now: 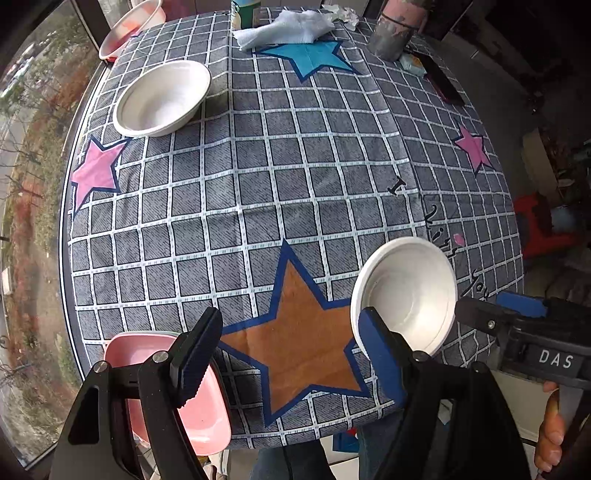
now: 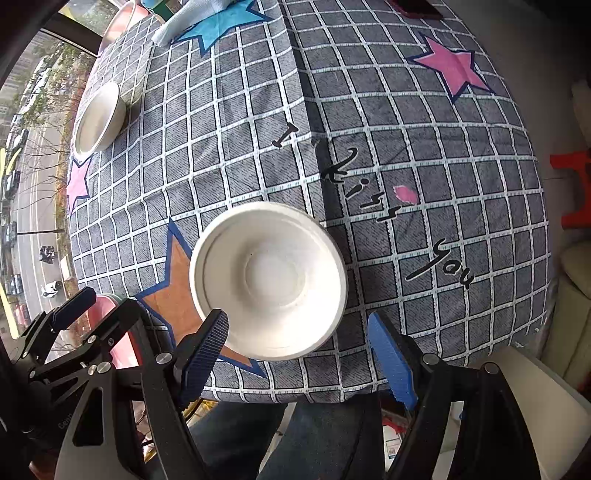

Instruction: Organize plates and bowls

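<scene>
A white bowl [image 1: 404, 295] sits near the table's front right, also seen from above in the right wrist view [image 2: 269, 278]. A second white bowl [image 1: 162, 98] stands at the far left [image 2: 98, 118]. A pink plate [image 1: 199, 406] lies at the front left edge, under my left gripper's left finger; a second pink plate [image 1: 127, 31] is at the far left corner. My left gripper [image 1: 291, 358] is open and empty above the orange star. My right gripper [image 2: 299, 354] is open and empty, just in front of the near white bowl.
The table wears a grey checked cloth [image 1: 295, 166] with stars. At the back lie a white rag [image 1: 291, 27], a grey-pink cylinder [image 1: 393, 35] and a dark flat object [image 1: 443, 85]. A window runs along the left; a red stool [image 1: 535, 229] stands right.
</scene>
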